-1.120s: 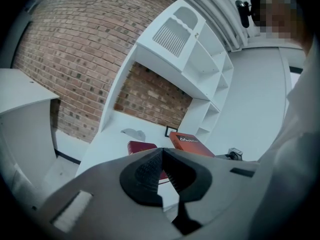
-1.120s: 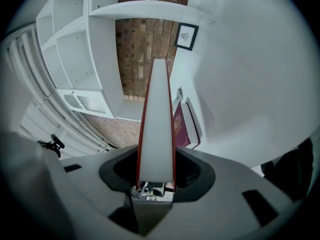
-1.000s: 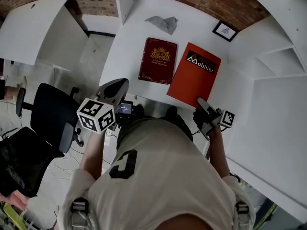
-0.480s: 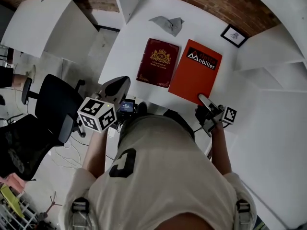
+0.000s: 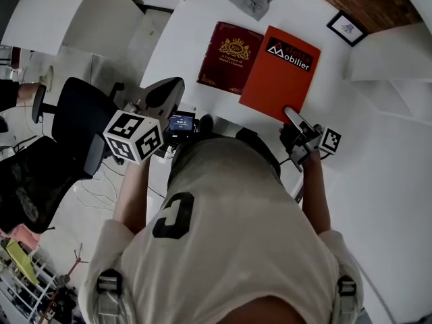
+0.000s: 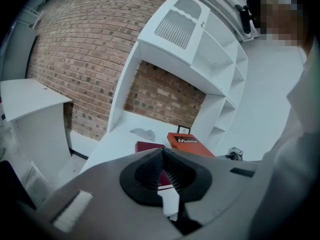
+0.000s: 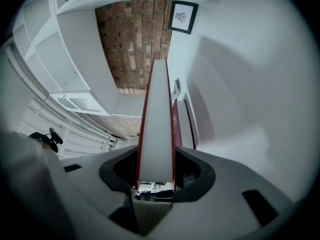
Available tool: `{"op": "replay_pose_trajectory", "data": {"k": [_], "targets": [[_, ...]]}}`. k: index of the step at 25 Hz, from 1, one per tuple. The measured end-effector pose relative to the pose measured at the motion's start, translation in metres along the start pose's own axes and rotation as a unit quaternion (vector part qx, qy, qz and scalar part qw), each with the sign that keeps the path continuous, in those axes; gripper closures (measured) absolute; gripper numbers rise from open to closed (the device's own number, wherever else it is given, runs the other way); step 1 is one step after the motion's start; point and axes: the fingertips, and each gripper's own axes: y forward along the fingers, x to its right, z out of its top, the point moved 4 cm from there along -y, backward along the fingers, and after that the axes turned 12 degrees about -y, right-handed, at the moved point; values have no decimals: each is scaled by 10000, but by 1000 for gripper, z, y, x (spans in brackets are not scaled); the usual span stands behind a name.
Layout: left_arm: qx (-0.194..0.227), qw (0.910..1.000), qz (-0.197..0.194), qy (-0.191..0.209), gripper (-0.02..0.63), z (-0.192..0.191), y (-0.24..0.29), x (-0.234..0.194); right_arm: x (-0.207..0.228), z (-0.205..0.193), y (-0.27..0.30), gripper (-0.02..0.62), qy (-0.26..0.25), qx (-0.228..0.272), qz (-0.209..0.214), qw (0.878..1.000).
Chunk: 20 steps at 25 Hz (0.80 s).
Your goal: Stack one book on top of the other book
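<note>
Gripping the stiff, likely heavy orange book (image 5: 278,73) by its nearest edge is the right hand-held gripper (image 5: 290,113); left hand-held gripper (image 6: 161,151) is closed, empty.

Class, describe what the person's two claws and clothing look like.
Both the left claw and right claw have smooth grey shells with black ribbed pads. Each carries a white cube with black square markers. The person wears a pale short-sleeved shirt.
</note>
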Motion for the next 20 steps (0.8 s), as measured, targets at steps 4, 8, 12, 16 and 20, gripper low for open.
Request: {"op": "replay_pose_trajectory", "data": {"k": [4,8,12,16,20], "targets": [[-18,10000,44,-69,603,-6,-8,-10,-1,-10,14,435,89,-48,25,9999],[7,9999,55,-112,603,-7,-14,-16,-4,-15,25,435,86,-118,43,9999],[33,9999,55,-157,603,-9,-17,-20,-4,-17,34,436,60,-189,23,9998],[25,9998,59,-177,603,-10,-16,-21,2,-17,40,436,97,-225,-31,9997],[-30,9999,84,-135,603,-11,-12,-19,11,-19,46,435,131,-310,-144,9993]]}}
